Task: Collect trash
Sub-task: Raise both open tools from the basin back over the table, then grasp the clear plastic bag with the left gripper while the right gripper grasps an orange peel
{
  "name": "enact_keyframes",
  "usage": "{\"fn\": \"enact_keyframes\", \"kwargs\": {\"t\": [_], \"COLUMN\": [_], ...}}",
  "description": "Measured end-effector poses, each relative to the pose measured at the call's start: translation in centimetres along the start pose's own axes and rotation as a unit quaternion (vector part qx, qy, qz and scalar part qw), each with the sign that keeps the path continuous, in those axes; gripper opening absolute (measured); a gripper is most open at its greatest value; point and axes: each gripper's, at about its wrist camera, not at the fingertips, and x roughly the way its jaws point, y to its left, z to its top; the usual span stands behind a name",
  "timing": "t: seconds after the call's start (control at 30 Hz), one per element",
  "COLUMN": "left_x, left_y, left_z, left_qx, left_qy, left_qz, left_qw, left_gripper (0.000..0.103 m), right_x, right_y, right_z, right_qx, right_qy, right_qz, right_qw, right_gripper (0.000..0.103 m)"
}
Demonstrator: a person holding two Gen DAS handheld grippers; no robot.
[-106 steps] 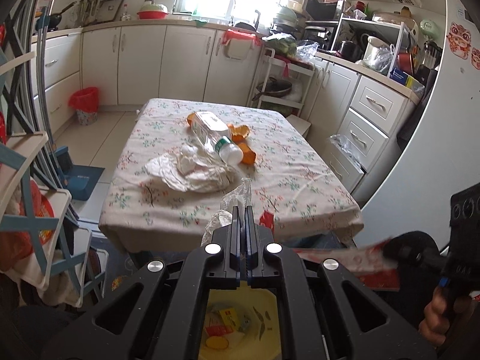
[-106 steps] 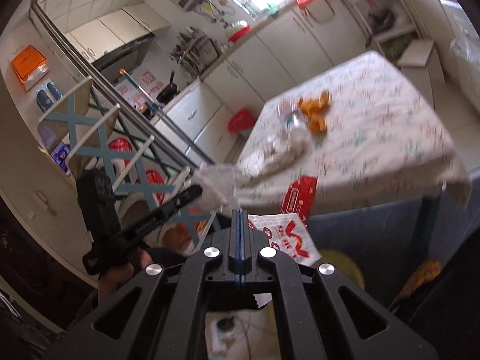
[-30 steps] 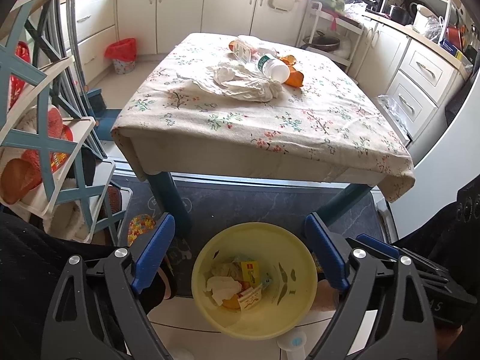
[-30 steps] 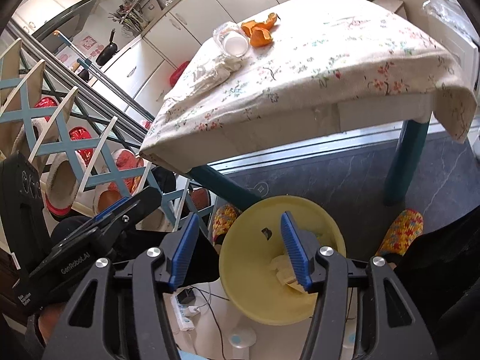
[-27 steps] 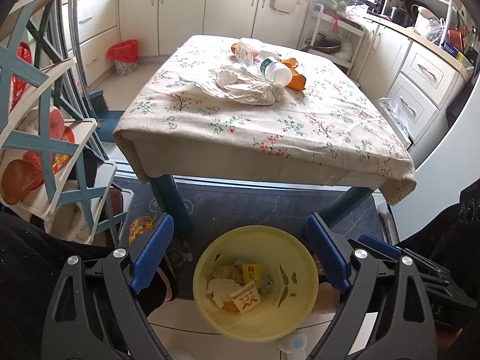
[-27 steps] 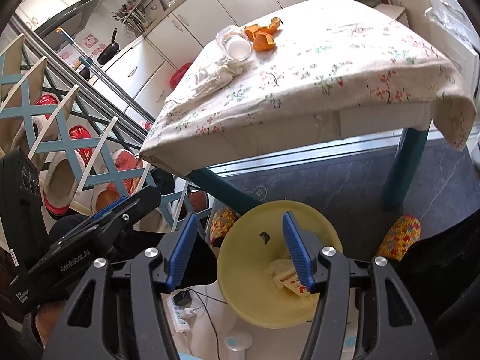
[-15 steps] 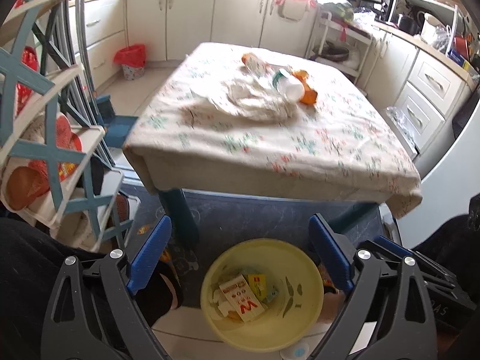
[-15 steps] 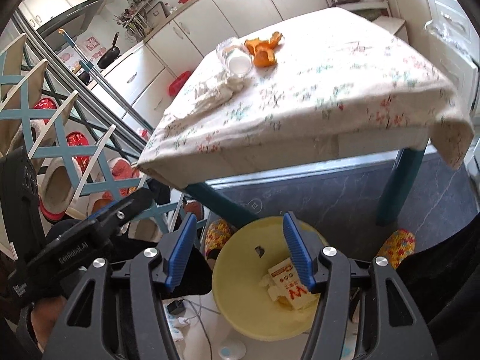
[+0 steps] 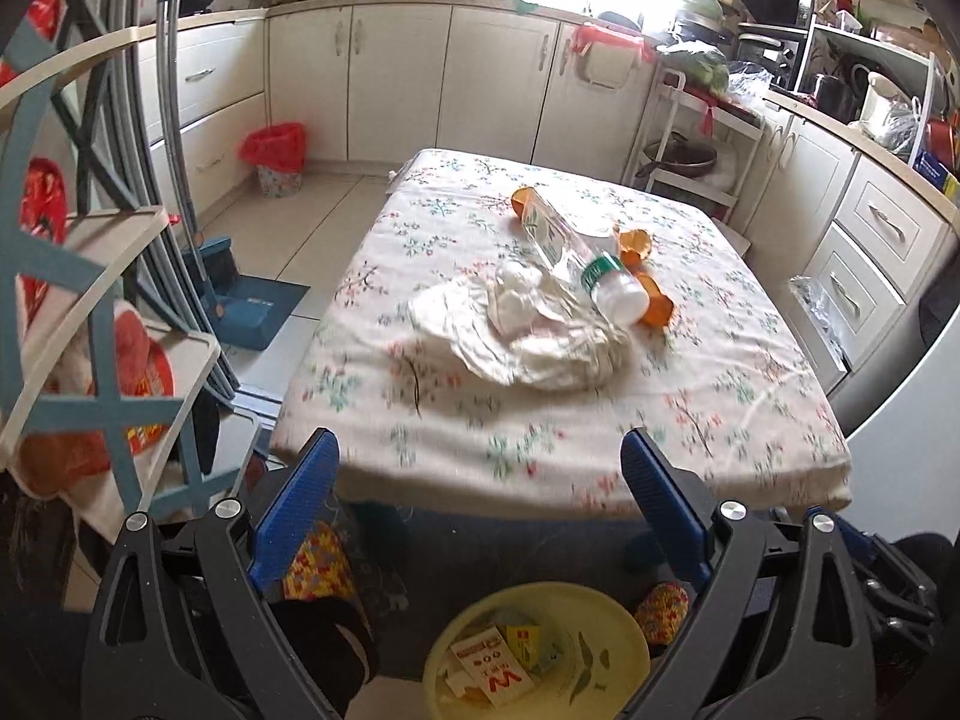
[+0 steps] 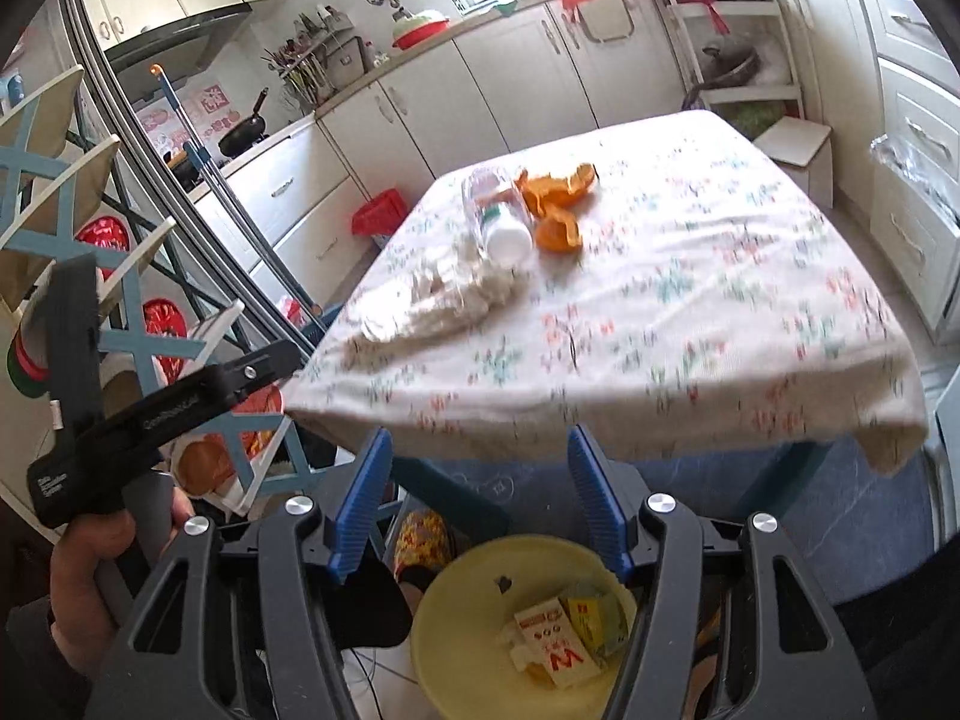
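Both tongs wide open, nothing held: left gripper [image 9: 480, 480] and right gripper [image 10: 477, 492] hang above the bin [image 9: 624, 624], short of the table edge.

Bin, on the floor below me: carton [image 10: 555, 639] and yellow wrappers inside.

Table [image 9: 540, 462], cloth-covered. Nearest trash is the crumpled bag [image 9: 528, 336], thin, soft, near weightless. I judge it best pinched at a raised fold, not flat against the cloth, or the cloth may come up too.

Touching it, resting partly on it: the bottle [image 9: 570, 246], lying on its side, cap end toward me. Looks empty, though the glare makes that hard to confirm. Light, smooth, liable to roll; take it across the body near the neck.

Behind the bottle: orange peels [image 10: 558, 204], several pieces, limp, small. Grip each at a curled edge.

Obstacles: bottle pins the bag, so bottle first or bag drags it. Rack [image 9: 90, 276] close on the left. Table's far half bare.
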Motion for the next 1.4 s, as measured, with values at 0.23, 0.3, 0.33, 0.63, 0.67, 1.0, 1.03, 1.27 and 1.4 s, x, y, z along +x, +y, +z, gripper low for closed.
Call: {"fn": "enact_keyframes", "kwargs": {"t": [0.23, 0.3, 0.33, 0.63, 0.67, 1.0, 1.03, 1.27, 1.4], "left_x": [3.4, 4.4, 5.0, 8.7, 8.9, 11.7, 11.8, 13.4, 14.5], "left_y": [1.3, 1.5, 1.6, 2.2, 2.3, 2.8, 2.9, 3.0, 3.2], "left_z": [2.4, 2.9, 3.2, 4.9, 5.0, 5.9, 5.9, 6.5, 6.4], "left_qx": [-0.023, -0.028, -0.031, -0.06, -0.063, -0.089, -0.09, -0.098, -0.11], "left_qy": [0.028, 0.034, 0.038, 0.053, 0.054, 0.061, 0.06, 0.069, 0.083], "left_qz": [-0.002, 0.0, 0.0, 0.005, 0.004, -0.008, -0.009, -0.029, -0.052], "left_qw": [0.9994, 0.9991, 0.9988, 0.9968, 0.9966, 0.9941, 0.994, 0.9924, 0.9891], "left_gripper": [0.091, 0.091, 0.091, 0.091, 0.091, 0.09, 0.089, 0.074, 0.056], "right_x": [1.2, 1.6, 1.9, 5.6, 6.0, 11.1, 11.5, 14.0, 15.5], "right_y": [0.5, 0.8, 1.0, 2.1, 2.0, -0.4, -0.7, -2.6, -2.3], "right_z": [4.0, 5.1, 5.8, 8.8, 9.0, 11.8, 12.0, 12.4, 12.2], "right_qx": [-0.024, -0.034, -0.041, -0.076, -0.075, -0.087, -0.091, -0.121, -0.148], "right_qy": [-0.015, -0.019, -0.021, -0.009, -0.005, 0.019, 0.022, 0.062, 0.077], "right_qz": [0.019, 0.02, 0.023, 0.03, 0.033, -0.061, -0.074, -0.116, -0.118], "right_qw": [0.999, 0.999, 0.999, 0.997, 0.997, 0.994, 0.993, 0.984, 0.979], "right_gripper": [0.059, 0.059, 0.059, 0.059, 0.059, 0.059, 0.059, 0.051, 0.046]}}
